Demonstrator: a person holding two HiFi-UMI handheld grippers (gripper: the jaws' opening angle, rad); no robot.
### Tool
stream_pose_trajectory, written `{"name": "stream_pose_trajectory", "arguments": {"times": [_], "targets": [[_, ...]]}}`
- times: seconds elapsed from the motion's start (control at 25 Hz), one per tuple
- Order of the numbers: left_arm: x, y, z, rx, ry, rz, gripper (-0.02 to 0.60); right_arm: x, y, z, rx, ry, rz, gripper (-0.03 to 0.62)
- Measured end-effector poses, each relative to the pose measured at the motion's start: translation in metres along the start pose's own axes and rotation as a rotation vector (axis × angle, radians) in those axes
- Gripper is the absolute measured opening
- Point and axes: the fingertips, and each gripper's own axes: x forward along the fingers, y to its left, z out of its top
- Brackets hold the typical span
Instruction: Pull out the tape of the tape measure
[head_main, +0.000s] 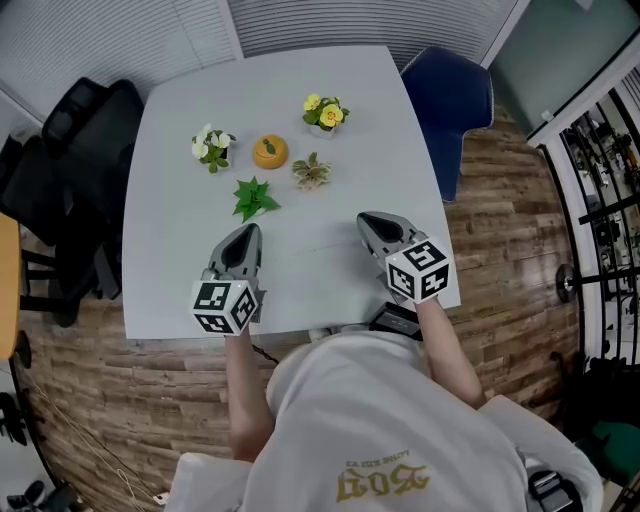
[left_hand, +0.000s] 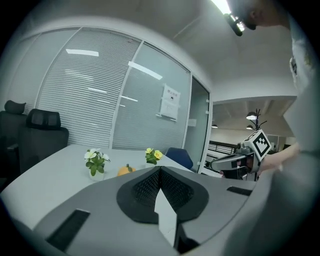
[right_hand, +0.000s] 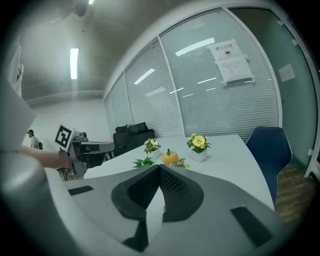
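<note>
No tape measure shows in any view. In the head view both grippers hover over the near part of the white table (head_main: 180, 270). My left gripper (head_main: 244, 236) is at the left, and its jaws are closed together with nothing between them (left_hand: 160, 171). To the right, my right gripper (head_main: 371, 221) is likewise shut and empty (right_hand: 158, 169). Both point away from me toward a group of small decorations in the middle of the table.
On the table stand a white-flowered pot (head_main: 212, 148), an orange pumpkin-like ornament (head_main: 270, 151), a yellow-flowered pot (head_main: 325, 113), a small succulent (head_main: 312, 171) and a green leafy plant (head_main: 255, 197). A blue chair (head_main: 452, 95) is at the right and black chairs (head_main: 75, 150) at the left.
</note>
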Motion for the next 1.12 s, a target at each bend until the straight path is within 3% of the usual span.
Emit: {"name": "stream_pose_trajectory", "arguments": {"times": [0.16, 0.36, 1.12], "targets": [[-0.002, 0.003, -0.001, 0.002, 0.002, 0.014, 0.003, -0.001, -0.001, 0.0, -0.008, 0.002, -0.011, 0.017], [0.001, 0.001, -0.006, 0.079, 0.046, 0.03, 0.003, 0.0, -0.001, 0.0, -0.018, 0.008, -0.017, 0.016], [0.007, 0.003, -0.01, 0.043, 0.054, 0.031, 0.003, -0.002, -0.01, -0.004, -0.019, 0.022, -0.03, 0.015]]}}
